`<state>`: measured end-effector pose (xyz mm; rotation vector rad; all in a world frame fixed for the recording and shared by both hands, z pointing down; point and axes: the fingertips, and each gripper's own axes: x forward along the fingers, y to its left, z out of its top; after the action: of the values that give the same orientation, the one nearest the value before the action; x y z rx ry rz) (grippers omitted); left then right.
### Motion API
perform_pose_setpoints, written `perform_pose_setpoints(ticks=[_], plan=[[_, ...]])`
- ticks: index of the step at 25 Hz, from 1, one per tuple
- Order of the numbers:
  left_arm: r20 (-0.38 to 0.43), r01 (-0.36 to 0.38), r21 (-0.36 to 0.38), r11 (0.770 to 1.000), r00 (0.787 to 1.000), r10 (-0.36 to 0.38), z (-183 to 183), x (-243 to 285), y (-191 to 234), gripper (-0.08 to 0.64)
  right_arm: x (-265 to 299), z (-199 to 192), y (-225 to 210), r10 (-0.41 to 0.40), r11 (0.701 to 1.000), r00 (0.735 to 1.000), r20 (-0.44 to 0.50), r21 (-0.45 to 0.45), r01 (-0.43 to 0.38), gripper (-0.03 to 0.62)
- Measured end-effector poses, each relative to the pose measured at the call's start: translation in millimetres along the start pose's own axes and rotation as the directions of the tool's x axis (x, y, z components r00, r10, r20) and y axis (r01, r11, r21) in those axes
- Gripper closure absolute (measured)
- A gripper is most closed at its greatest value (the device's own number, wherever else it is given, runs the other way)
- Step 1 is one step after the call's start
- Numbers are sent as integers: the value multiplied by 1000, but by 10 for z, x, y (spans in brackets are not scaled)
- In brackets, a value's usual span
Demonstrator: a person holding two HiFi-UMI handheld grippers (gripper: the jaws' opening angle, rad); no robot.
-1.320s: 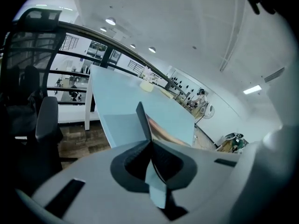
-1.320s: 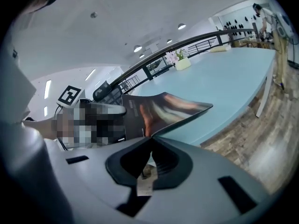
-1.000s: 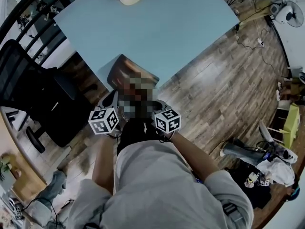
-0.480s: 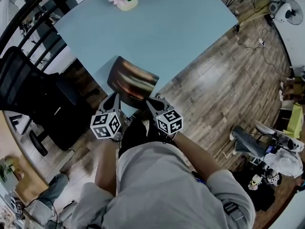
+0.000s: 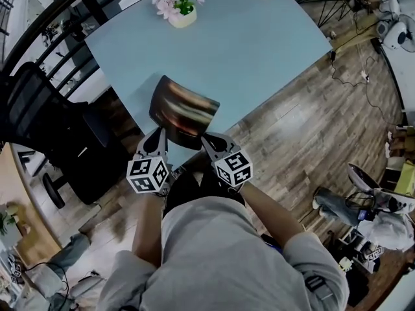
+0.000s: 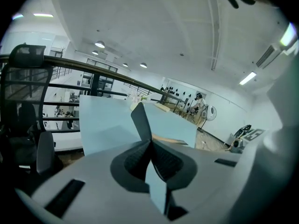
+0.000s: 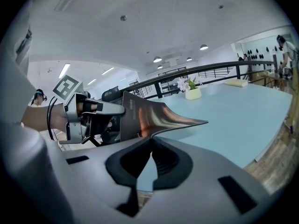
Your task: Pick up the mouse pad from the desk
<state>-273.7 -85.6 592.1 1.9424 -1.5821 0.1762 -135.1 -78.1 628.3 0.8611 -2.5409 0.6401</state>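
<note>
Pinching mouse pad's [image 5: 183, 111] near edge tight in left gripper [image 5: 158, 135] and right gripper [image 5: 207, 139], holding it clear above desk's [image 5: 259, 50] corner.

The head camera is looking steeply down from above the person's shoulders onto the pale blue rectangular tabletop [image 5: 259, 50]. Both gripper views are looking from low and close behind their jaws across that tabletop. All three are sharing the dark glossy mouse pad [image 5: 183, 109] near twelve o'clock.

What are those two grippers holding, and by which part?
The mouse pad: the left gripper and right gripper each pinch its near edge, one by each corner.
</note>
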Motion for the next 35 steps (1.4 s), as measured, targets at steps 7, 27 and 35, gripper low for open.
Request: perform_pose_setpoints(ticks=[7, 27, 35], plan=[[49, -28, 40, 999, 998, 26, 283, 66, -168, 537, -20, 364, -234, 4, 994, 999, 41, -109, 1, 575], [196, -7, 169, 986, 980, -27, 1205, 150, -804, 537, -467, 1460, -518, 9, 963, 976, 216, -263, 50, 575], [247, 10, 206, 979, 967, -62, 1535, 188, -975, 537, -589, 1795, -637, -5, 957, 958, 288, -276, 88, 575]])
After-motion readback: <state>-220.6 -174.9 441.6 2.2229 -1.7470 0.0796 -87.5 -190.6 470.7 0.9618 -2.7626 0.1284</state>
